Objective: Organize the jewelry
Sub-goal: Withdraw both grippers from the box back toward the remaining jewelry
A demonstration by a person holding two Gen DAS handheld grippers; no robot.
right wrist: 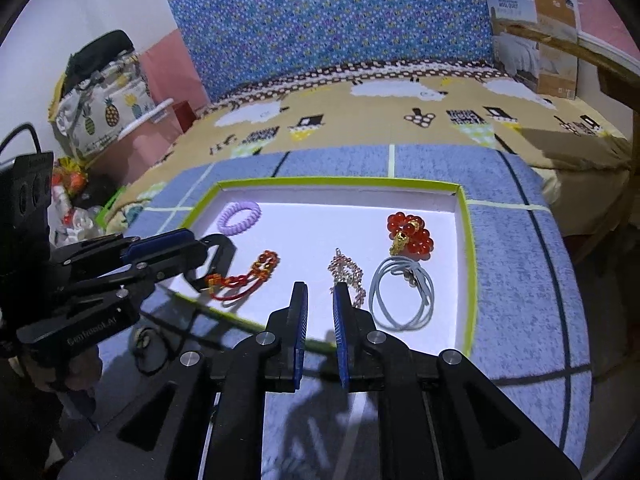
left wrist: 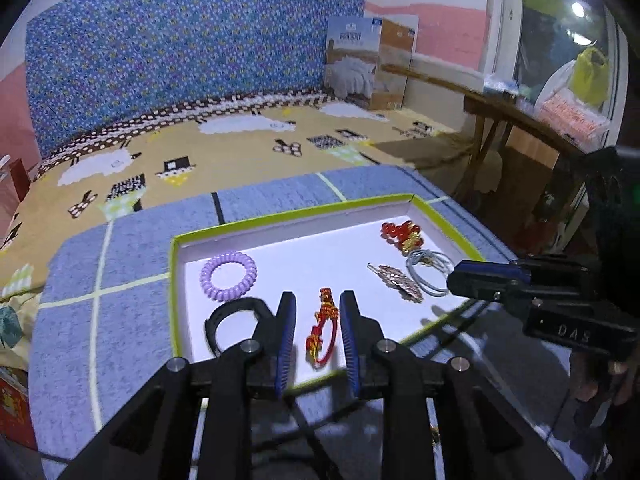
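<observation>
A white tray with a green rim (left wrist: 280, 216) (right wrist: 466, 216) lies on a blue mat and holds jewelry. In the left wrist view my left gripper (left wrist: 318, 300) is open, its blue pads either side of a red and gold cord bracelet (left wrist: 322, 328) (right wrist: 244, 276), not touching it. A black bangle (left wrist: 228, 320) and a purple coil hair tie (left wrist: 228, 276) (right wrist: 239, 218) lie to its left. My right gripper (right wrist: 320, 292) is open, just in front of a pink beaded clip (right wrist: 346, 272) (left wrist: 396, 280). A grey hair tie (right wrist: 402, 296) and a red bead bracelet (right wrist: 410, 234) lie to its right.
The blue mat (right wrist: 528, 280) covers the table around the tray. Behind it is a yellow sheep-pattern bedspread (left wrist: 240, 140), a blue patterned headboard (left wrist: 180, 60) and a cardboard box (left wrist: 368, 64). A wooden bench (left wrist: 500, 112) stands at the right. Bags (right wrist: 100, 104) are piled at the left.
</observation>
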